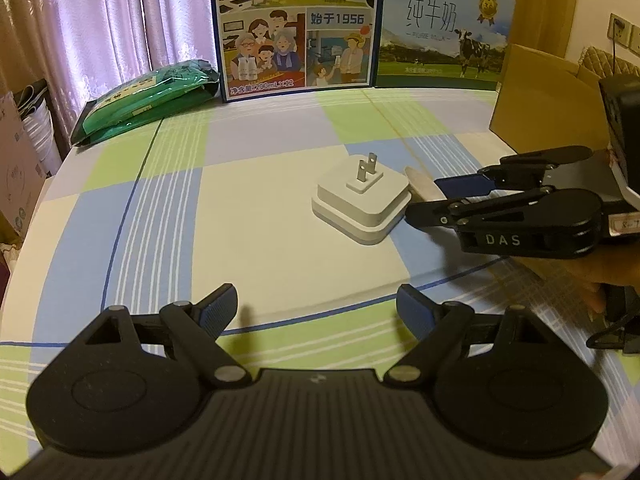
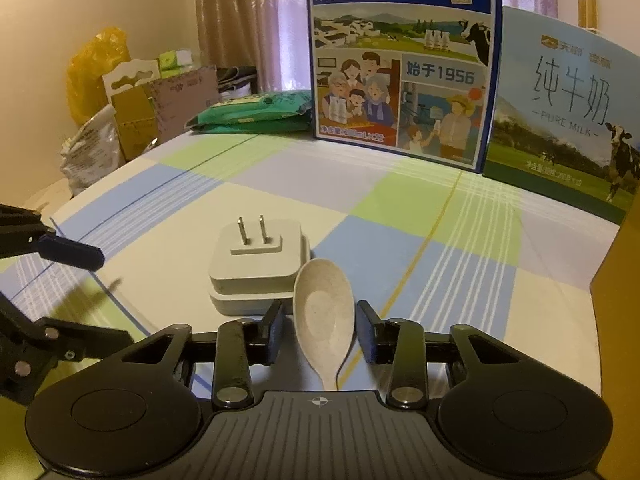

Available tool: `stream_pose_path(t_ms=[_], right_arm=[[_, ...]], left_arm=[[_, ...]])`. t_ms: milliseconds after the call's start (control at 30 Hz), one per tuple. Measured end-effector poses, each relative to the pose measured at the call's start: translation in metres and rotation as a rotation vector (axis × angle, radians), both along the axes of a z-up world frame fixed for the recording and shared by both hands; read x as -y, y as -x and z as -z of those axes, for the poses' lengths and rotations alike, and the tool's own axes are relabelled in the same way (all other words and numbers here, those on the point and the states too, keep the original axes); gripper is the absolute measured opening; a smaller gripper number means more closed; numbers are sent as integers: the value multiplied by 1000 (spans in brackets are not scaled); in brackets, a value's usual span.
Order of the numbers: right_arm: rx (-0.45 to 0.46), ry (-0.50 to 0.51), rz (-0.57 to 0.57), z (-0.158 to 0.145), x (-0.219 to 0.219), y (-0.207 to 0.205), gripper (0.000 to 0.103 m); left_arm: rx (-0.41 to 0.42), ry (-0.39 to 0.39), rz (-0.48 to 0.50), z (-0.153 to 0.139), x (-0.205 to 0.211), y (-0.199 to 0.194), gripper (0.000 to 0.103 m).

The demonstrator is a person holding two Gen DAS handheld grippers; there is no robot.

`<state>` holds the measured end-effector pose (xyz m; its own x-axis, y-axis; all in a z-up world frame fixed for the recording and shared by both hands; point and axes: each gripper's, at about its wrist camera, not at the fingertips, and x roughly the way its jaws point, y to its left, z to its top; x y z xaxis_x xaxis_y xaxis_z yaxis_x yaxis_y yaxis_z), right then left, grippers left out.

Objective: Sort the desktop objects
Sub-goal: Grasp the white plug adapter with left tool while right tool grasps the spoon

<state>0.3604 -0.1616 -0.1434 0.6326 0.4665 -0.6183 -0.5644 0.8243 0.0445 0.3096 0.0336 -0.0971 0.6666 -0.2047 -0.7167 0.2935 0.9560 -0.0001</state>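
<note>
Right wrist view: right tool gapes around the spoon, not gripping; plug sits just ahead-left. Left tool hangs open, empty. Sorting looks barely begun.

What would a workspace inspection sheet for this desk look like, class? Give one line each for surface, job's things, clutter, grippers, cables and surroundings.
Surface: checked tablecloth in green, blue and cream covers the table.
Job's things: white plug adapter lies prongs up; beige spoon lies beside it, bowl near the adapter's edge.
Clutter: green packet at the far left; two milk cartons stand at the back; cardboard box at the right.
Grippers: left gripper open, over bare cloth; right gripper open, fingers either side of the spoon, not closed on it.
Cables: nothing seen on the table.
Surroundings: curtains behind; boxes and bags stacked beside the table.
</note>
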Motion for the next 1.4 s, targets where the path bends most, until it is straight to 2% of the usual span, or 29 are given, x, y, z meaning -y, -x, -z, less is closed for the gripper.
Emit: stream_pose_path(t_ms=[33,200,467,667,867,1267,1400], right_arm=[[0,0,2,0,0,0,30],[-9,-4,5,-1,2,2,29],[18,69,67,-2,-1,4,29],[18,101,143,-4,8,-1,29],[-3,89,197,-5,24,-6,29],[3,86,186,-5,24,-4,29],[6,83,184,-4,24,-4,29]], left_arm=[[0,-1,0,0,0,0,84],[8,-7,3,0,1,0,84],[31,-9,15,0,5,-8,84],[59,-10,96,10,17,-23,84],[83,-38,182,19,24,-39,84],[122,-59,298,30,41,-71,84],[104,3,314,35,43,-76,84]])
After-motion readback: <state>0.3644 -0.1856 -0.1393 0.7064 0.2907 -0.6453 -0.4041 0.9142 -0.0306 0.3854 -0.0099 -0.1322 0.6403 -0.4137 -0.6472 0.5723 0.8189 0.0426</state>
